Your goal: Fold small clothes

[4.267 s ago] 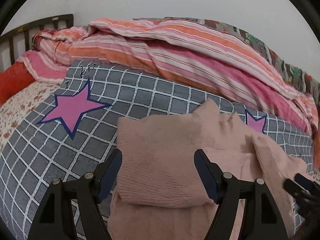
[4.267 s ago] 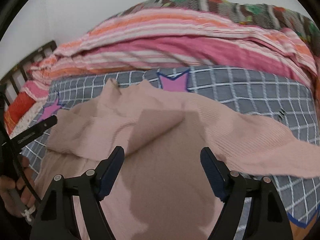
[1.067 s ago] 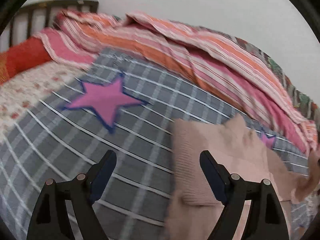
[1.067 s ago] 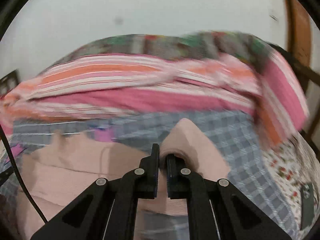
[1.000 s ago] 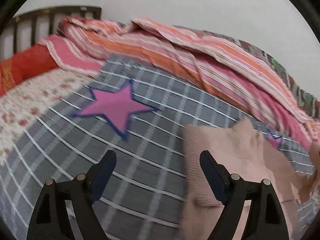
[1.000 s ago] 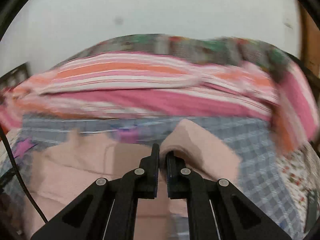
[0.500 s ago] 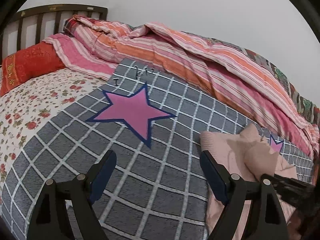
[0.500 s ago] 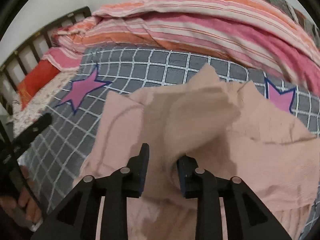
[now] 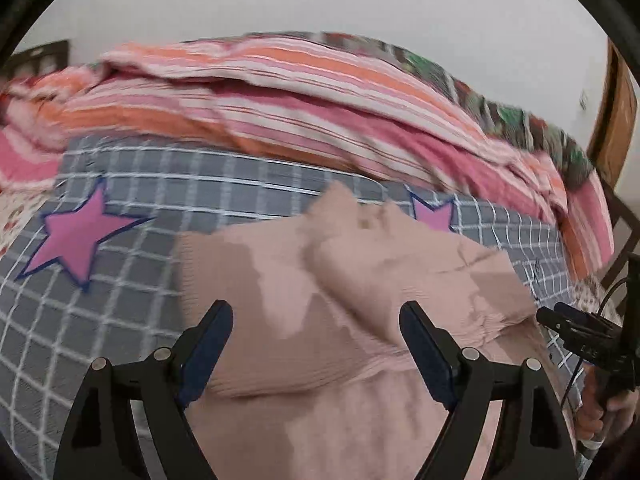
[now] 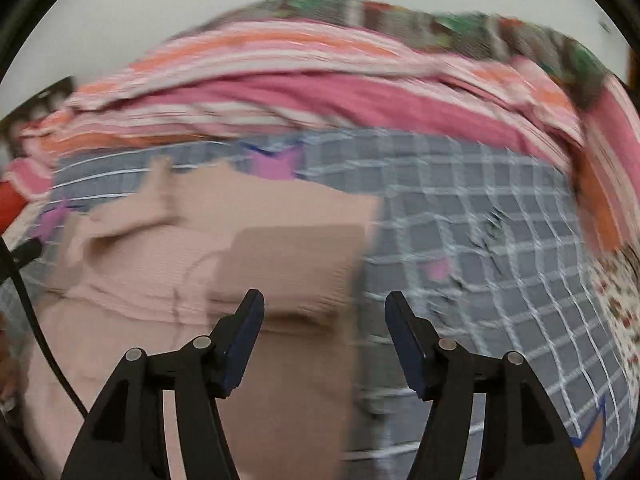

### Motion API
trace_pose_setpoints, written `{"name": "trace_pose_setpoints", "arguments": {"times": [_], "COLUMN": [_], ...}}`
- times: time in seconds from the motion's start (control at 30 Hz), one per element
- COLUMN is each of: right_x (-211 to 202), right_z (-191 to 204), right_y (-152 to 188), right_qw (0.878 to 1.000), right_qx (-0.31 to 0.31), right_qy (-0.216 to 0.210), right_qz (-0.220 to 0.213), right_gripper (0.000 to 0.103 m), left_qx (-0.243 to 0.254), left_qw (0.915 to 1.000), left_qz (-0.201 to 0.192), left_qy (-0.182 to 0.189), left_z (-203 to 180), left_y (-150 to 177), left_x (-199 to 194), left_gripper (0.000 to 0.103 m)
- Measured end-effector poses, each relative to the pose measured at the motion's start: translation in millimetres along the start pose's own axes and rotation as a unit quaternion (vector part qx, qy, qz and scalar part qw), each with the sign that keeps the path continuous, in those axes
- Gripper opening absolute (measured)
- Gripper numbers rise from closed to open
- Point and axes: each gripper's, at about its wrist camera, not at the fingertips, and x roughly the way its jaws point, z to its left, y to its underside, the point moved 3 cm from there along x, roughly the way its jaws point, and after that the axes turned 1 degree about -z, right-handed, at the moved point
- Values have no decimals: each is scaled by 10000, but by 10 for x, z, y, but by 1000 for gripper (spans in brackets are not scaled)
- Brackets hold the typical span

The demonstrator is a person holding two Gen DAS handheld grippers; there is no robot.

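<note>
Grey checked bedspread (image 9: 120, 320) with white grid lines and pink stars fills the left wrist view, a rumpled striped pink-and-orange quilt (image 9: 280, 92) heaped behind it. On the spread lies the ribbed pink knit garment (image 9: 340, 300), its sleeves laid across the body. Over it, the left gripper (image 9: 316, 344) has its jaws spread, gripping nothing

From the right wrist, blurred, the same garment (image 10: 240, 240) lies left of centre, and the right gripper (image 10: 324, 332) is parted wide over its right edge, empty
</note>
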Motion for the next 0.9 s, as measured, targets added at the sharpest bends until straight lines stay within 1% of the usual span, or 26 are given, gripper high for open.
{"name": "trace_pose_setpoints", "arguments": {"times": [0.1,0.17,0.2,0.27,0.33,0.4,0.47,0.5,0.57,0.6,0.67,0.73,0.77,0.8,0.83,0.9], "right_x": [87,165,214,318,398,423,447,461,468,441,391,369,373,379,380,381], "right_z": [-206,-211,-221,-173,-135,-79,-61,-110,-240,-315,-381,-400,-391,-387,-388,-407], "right_y": [86,98,116,142,99,48,12,16,53,74,89,105,104,105,108,118], "right_qw": [9995,9995,9993,9989,9987,9990,9995,9994,9975,9958,9946,9946,9947,9948,9947,9939], "right_qx": [236,215,227,195,110,36,69,218,612,817,962,990,987,981,995,1049], "right_qy": [-116,-112,-137,-262,-281,-261,-74,-32,-184,-334,-371,-311,-273,-257,-249,-300], "right_qz": [150,215,249,343,411,357,300,282,288,229,139,98,105,116,122,128], "right_gripper": [62,62,62,62,62,62,62,62,62,62,62,62,62,62,62,62], "left_qx": [11,-1,47,24,-166,-556,-970,-1048,-1043,-979,-894,-970,-1069,-1176,-1277,-1367], "left_qw": [9997,9984,9978,9967,9960,9943,9923,9920,9929,9934,9941,9934,9927,9918,9907,9896], "left_qz": [194,501,585,616,624,573,416,357,255,230,198,163,161,176,211,240], "left_qy": [-136,-255,-308,-523,-623,-707,-654,-607,-518,-544,-578,-584,-536,-475,-425,-390], "left_z": [-194,-273,-304,-297,-232,-76,107,162,226,253,290,343,387,438,493,541], "left_y": [4,25,43,62,78,70,63,65,83,107,158,171,180,183,189,181], "left_x": [229,400,469,565,603,596,506,456,362,324,277,248,242,252,268,278], "left_gripper": [86,86,86,85,84,84,84,84,84,84,84,78,76,73,66,58]}}
